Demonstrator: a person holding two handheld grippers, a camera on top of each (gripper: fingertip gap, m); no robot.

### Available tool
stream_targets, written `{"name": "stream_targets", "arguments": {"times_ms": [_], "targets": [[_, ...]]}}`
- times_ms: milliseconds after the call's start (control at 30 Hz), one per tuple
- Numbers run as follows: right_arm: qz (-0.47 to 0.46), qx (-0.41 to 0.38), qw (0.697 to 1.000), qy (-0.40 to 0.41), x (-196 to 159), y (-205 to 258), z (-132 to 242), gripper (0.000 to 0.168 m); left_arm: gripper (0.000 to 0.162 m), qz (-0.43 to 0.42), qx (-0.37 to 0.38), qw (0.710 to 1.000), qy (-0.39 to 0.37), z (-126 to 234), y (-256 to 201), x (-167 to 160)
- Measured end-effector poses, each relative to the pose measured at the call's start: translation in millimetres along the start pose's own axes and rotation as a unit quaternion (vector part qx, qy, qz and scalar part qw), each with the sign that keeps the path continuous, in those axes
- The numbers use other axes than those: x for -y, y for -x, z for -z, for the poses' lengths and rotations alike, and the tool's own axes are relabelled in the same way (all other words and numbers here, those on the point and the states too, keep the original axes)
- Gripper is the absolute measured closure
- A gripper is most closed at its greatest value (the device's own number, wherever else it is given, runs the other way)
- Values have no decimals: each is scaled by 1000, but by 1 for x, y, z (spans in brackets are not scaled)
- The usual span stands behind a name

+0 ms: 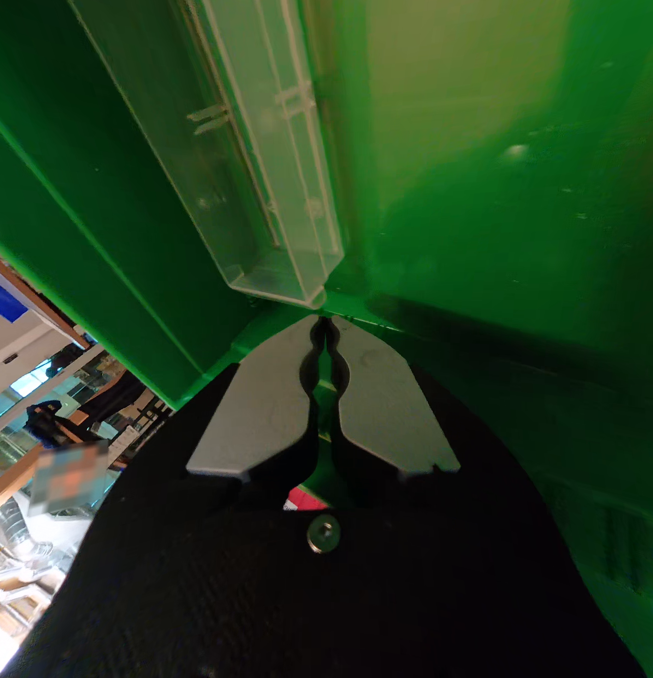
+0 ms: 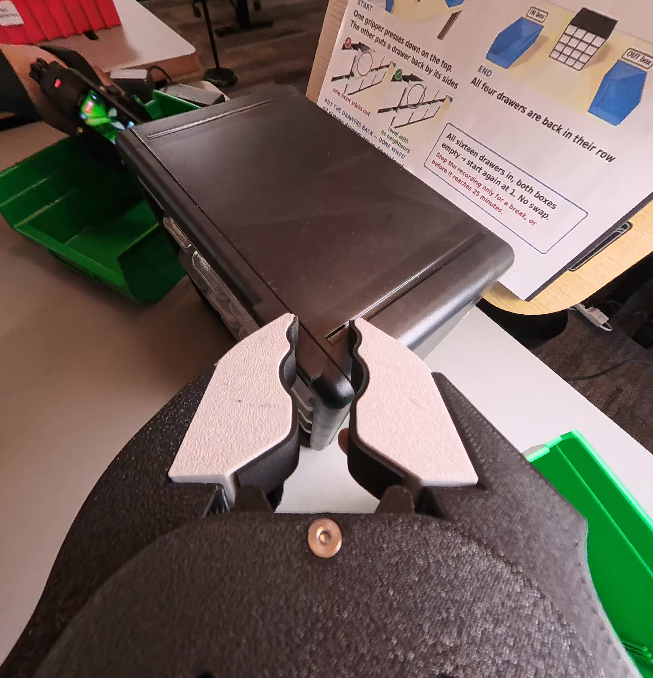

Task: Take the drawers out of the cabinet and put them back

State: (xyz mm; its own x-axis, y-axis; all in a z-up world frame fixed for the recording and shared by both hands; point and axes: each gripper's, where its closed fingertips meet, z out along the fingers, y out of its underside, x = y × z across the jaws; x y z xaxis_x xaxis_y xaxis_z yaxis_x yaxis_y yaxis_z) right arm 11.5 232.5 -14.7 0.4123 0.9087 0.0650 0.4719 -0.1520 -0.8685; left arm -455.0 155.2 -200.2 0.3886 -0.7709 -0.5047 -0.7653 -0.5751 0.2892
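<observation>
Resting on a pale grey tabletop (image 2: 71,367), a black plastic cabinet (image 2: 310,220) stands with its smooth, slightly scuffed top facing the right wrist camera; clear ribbed drawer fronts (image 2: 214,282) show along its left face. Green plastic bin (image 2: 79,227) sits on the tabletop just left of the cabinet, and a second green bin (image 2: 611,532) lies near the right edge of the view. Behind the cabinet leans a white printed instruction board (image 2: 519,121) with coloured diagrams. Farther off: dark carpet, a second pale table, a red ribbed object at top left.

Right tool (image 2: 324,330): grey textured fingers on a black woven-look body, jaws partly apart and straddling the cabinet's near top corner, which sits between them. Whether they actually press on it cannot be told.

Left tool (image 1: 324,319): jaws drawn together, tips nearly meeting, nothing visible between them. It points into a green bin (image 1: 501,220) with smooth glossy walls. A clear plastic drawer (image 1: 251,165), long and rectangular with thin moulded ribs, lies inside this bin, its near end just beyond the tool tips; contact not clear. Room beyond, lower left of the left wrist view, is blurred: wooden-edged tables, glass panels.
</observation>
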Motion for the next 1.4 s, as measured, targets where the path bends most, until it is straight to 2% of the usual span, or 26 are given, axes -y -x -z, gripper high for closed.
{"name": "stream_targets", "arguments": {"times_ms": [133, 233, 267, 367, 533, 667, 800, 867, 1100, 1233, 1333, 1367, 1400], "targets": [[-5, 1, 1000, 6, 0, 1, 0, 145, 162, -30, -16, 999, -11, 10, -22, 2], [-10, 1, 1000, 5, 0, 2, 0, 146, 162, -70, 11, 997, -9, 14, -27, 2], [-13, 0, 1000, 4, 0, 2, 0, 146, 159, -74, 20, 997, -17, 15, -26, 3], [-18, -3, 1000, -2, -1, 2, 0, 147, 133, -49, 30, 998, -25, 15, -15, 1], [-23, -8, 1000, -1, 0, 2, 0, 147, 110, -10, 19, 998, -54, 5, -2, 5], [-25, -5, 1000, 13, 0, 2, 0, 147, 115, -21, 28, 999, -26, -7, -1, 7], [-25, -4, 1000, 18, 0, 2, 0, 147, 144, -45, 74, 996, 7, -6, 10, 5], [-29, -4, 1000, 10, 0, 2, 0, 147, 146, -55, 82, 995, 17, -6, 11, 4], [-36, 0, 999, -4, 0, 1, -1, 149, 162, -36, 33, 999, -4, 0, -5, 1], [-38, 4, 999, -6, 0, 0, -1, 150, 162, -28, -7, 999, -35, 15, -24, 7], [-44, 6, 999, -13, 0, 0, -1, 150, 161, -29, 11, 998, -60, 25, -20, 11], [-46, 6, 999, -15, 1, 0, -1, 151, 152, -26, 20, 997, -64, 25, -16, 11], [-47, 5, 999, -17, 1, 0, -1, 151, 136, -19, 23, 998, -60, 24, -12, 8]]}}
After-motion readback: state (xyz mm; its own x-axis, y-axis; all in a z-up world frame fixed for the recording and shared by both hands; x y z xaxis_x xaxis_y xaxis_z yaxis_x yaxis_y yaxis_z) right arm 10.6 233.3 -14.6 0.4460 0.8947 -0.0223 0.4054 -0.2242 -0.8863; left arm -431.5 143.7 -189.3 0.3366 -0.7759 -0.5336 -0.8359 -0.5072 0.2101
